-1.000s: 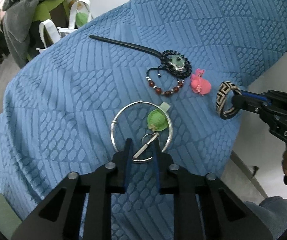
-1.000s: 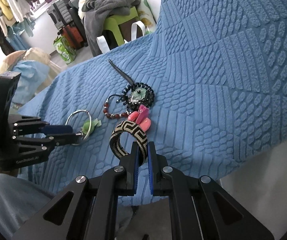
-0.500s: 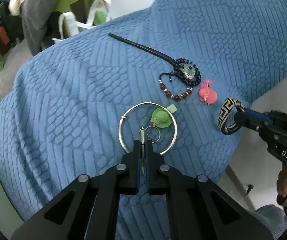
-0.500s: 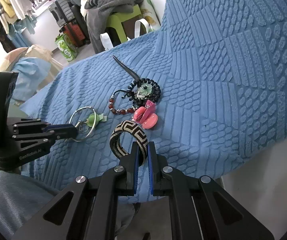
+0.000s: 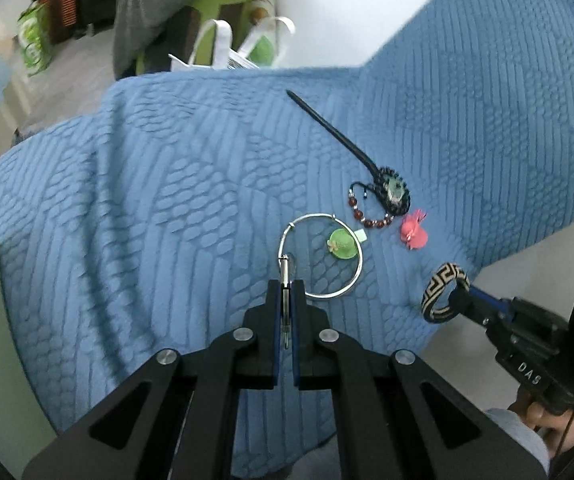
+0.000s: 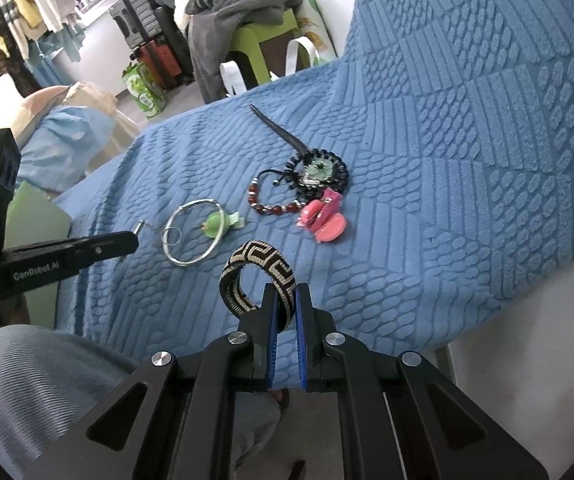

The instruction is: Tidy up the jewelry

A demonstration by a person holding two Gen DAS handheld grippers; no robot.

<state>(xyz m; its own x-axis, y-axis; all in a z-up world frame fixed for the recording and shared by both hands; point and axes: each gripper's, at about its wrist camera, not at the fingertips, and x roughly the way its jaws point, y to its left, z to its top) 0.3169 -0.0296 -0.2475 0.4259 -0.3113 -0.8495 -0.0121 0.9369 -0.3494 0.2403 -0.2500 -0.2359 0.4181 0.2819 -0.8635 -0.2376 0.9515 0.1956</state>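
The jewelry lies grouped on a blue quilted bedspread (image 5: 175, 208). The left claw (image 5: 285, 292) is closed on a small metal pin (image 5: 285, 276), chained to a silver bangle (image 5: 321, 256) that lies flat on the cloth. Inside the bangle, toward its 1 o'clock side, sits a green hat charm (image 5: 343, 243). At 1 o'clock from the bangle lies a red bead bracelet (image 5: 371, 216), and touching it, farther toward 1 o'clock, a black hair stick (image 5: 335, 132) with a round beaded head (image 5: 394, 196); its point aims toward 11 o'clock. A pink clip (image 5: 413, 235) rests just beside the beads, at 3 o'clock from the bangle.

The right claw (image 6: 285, 300) is clamped on a woven bangle (image 6: 257, 276) with a black-and-cream key pattern, held upright off the bed near its edge, at 4 o'clock from the silver bangle in the left view.

Beyond the bed, toward 11 o'clock, a green stool (image 6: 263, 44) carries a heap of grey clothes (image 6: 231, 4). A trouser leg (image 6: 27, 380) shows at 8 o'clock in the right view
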